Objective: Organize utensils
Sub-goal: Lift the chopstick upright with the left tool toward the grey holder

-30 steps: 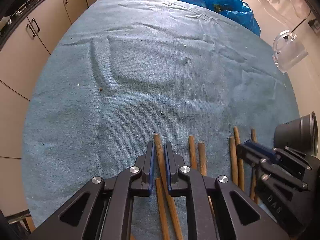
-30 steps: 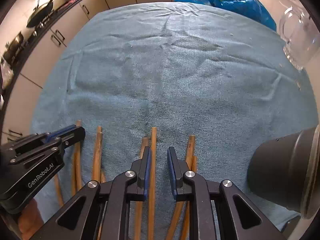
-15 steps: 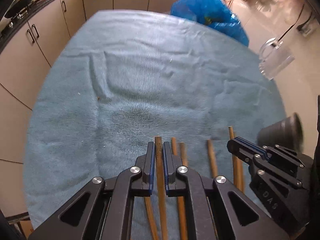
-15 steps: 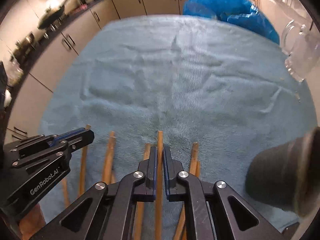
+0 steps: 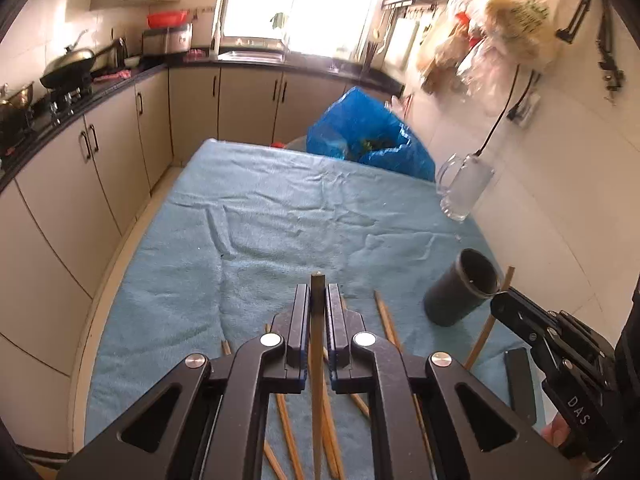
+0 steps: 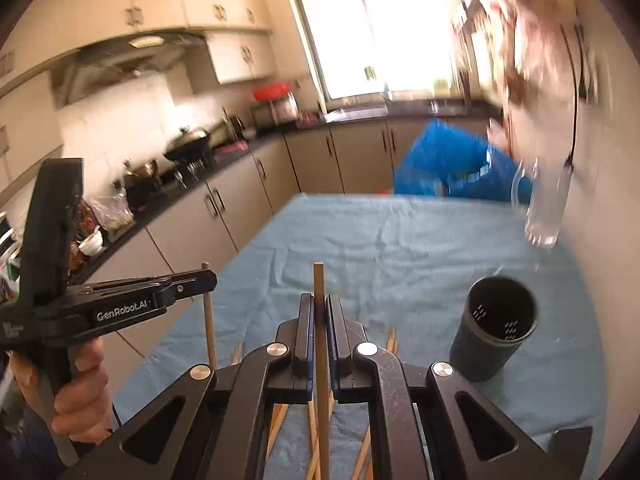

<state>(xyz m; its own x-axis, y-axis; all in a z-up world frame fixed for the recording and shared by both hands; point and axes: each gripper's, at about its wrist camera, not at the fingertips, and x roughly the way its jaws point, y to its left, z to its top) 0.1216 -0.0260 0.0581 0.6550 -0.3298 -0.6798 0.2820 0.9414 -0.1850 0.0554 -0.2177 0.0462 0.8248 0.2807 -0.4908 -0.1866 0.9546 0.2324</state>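
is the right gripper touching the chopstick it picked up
Touching. In the right wrist view, the right gripper is clamped shut on a wooden chopstick, both pads pressed against its sides with no gap, its tip sticking out past them.

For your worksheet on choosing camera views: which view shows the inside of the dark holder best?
The right wrist view. The holder stands near the lens with its mouth facing it, so the inner wall and its slots show. In the left wrist view the holder is smaller and further off; its opening shows, but the inside is only dark.
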